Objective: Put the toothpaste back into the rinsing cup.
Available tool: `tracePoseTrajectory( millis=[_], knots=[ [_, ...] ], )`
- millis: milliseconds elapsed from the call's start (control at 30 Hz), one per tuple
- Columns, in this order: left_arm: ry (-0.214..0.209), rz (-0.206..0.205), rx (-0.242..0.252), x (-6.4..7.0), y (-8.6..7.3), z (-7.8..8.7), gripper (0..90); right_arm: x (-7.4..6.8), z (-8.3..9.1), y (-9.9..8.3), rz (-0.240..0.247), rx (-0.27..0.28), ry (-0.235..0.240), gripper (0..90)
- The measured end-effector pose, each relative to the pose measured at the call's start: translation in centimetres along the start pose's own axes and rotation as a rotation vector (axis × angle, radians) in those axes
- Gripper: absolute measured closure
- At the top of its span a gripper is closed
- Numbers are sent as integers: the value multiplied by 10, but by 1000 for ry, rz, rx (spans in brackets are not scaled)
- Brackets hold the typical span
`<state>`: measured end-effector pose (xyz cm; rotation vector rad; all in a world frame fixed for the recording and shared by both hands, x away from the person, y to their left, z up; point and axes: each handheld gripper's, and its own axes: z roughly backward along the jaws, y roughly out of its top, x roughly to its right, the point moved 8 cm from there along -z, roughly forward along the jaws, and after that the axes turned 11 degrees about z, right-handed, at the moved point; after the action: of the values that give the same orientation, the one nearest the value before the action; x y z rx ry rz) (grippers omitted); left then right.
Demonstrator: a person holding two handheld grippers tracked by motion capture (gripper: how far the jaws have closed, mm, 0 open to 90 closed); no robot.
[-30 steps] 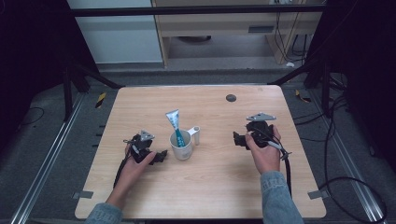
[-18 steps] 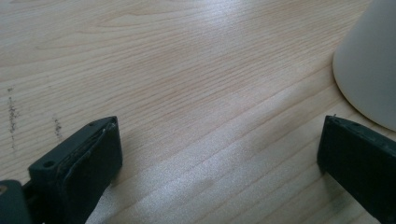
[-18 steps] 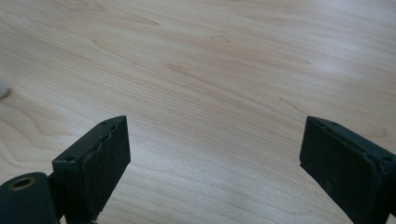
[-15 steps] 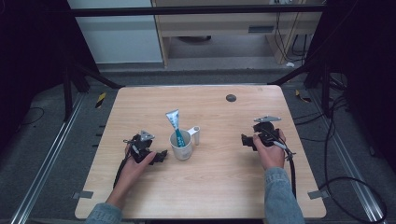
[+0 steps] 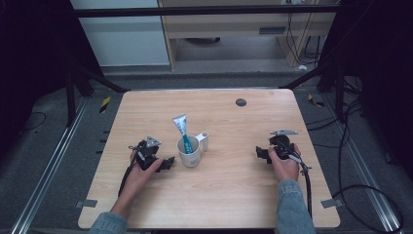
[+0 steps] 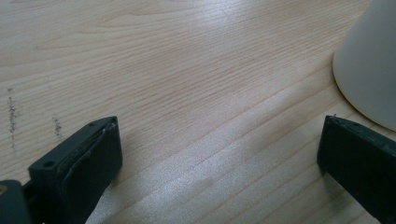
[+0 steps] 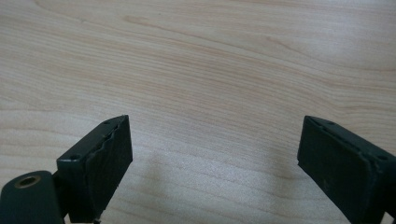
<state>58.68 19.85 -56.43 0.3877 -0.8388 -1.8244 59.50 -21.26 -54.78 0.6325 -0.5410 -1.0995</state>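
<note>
1. While both hands rest low on the wooden table (image 5: 234, 195), the left gripper (image 5: 163, 162) sits just beside the white cup (image 5: 189, 153), its jaws spread wide with bare wood between them; it holds nothing.
2. Seen along the left gripper's jaws, the cup's curved wall (image 6: 369, 60) lies ahead and off to one side, near the far jaw but not touching it. Judgement: the gripper is parked close to the cup so that it could steady it or reach it with little travel.
3. The right gripper (image 5: 265, 153) lies well apart from the cup, on the far side of it from the left gripper. Its jaws are also wide open and empty, with plain tabletop (image 7: 201, 70) ahead of them.
4. The toothpaste tube (image 5: 182, 130) stands tilted in the cup, its flat crimped end uppermost and leaning away from the cup's handle (image 5: 204, 141). Judgement: the cup's rim props the tube, which explains the slant.
5. Materials: the cup looks smooth, matte and ceramic-like, tapering towards its base; the tube is soft, teal and white; the table is pale, straight-grained wood with faint scuff marks; the jaw pads are black, blocky and ridged along their inner faces.
6. A small dark round spot (image 5: 240, 102) lies on the table well beyond both grippers.
</note>
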Motion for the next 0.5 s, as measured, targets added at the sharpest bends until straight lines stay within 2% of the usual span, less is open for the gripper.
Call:
tracePoseTrajectory(
  millis=[300, 500],
  knots=[
    [0, 0, 0, 0, 0, 0, 0, 9, -8, -6, -59, 4, -3, 103],
    [0, 0, 0, 0, 0, 0, 0, 11, -11, -8, -67, 13, -13, 95]
  ],
)
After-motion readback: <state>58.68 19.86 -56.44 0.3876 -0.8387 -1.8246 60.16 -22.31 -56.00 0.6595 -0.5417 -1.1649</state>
